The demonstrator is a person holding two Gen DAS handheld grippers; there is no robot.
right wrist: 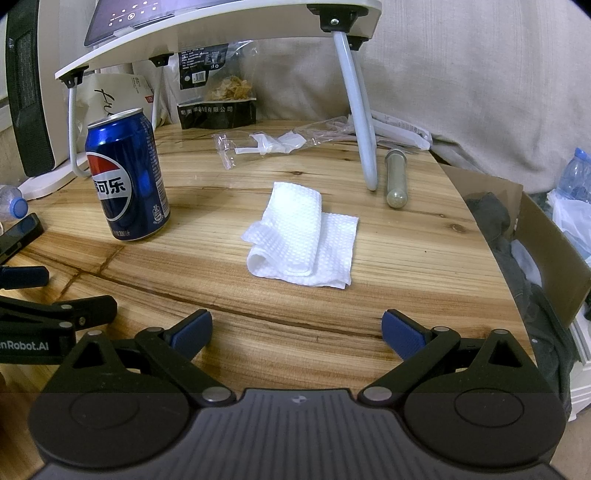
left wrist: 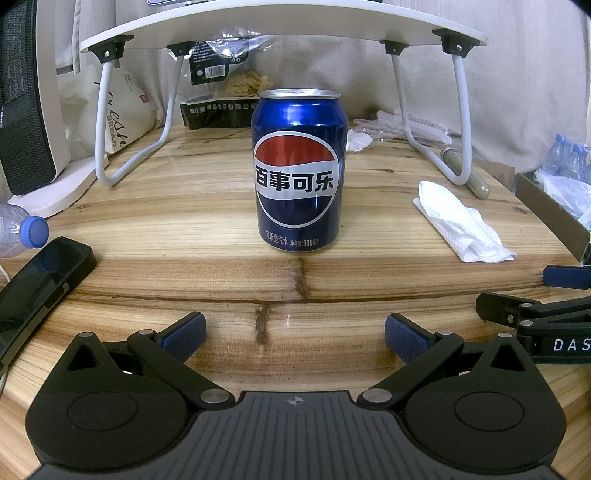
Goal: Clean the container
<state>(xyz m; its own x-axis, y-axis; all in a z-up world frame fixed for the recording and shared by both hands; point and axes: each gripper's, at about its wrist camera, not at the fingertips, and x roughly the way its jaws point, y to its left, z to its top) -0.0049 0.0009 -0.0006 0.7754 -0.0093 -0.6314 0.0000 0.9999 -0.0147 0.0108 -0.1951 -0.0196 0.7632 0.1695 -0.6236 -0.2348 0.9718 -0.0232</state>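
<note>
A blue Pepsi can [left wrist: 299, 170] stands upright on the wooden table, straight ahead of my left gripper [left wrist: 295, 338], which is open and empty a short way in front of it. The can also shows in the right wrist view [right wrist: 127, 177] at the left. A folded white paper towel [right wrist: 301, 240] lies on the table ahead of my right gripper [right wrist: 297, 334], which is open and empty. The towel also shows in the left wrist view [left wrist: 461, 221], to the right of the can. The right gripper shows at the right edge of the left wrist view [left wrist: 532, 295].
A white folding lap desk [left wrist: 280, 26] stands over the back of the table, its legs [right wrist: 360, 122] behind the towel. A snack bag [left wrist: 221, 85], plastic wrappers [right wrist: 266, 144], a glass tube [right wrist: 395, 177], a phone [left wrist: 33, 295] and a bottle [left wrist: 22, 232] lie around. A cardboard box [right wrist: 546, 258] sits beyond the right edge.
</note>
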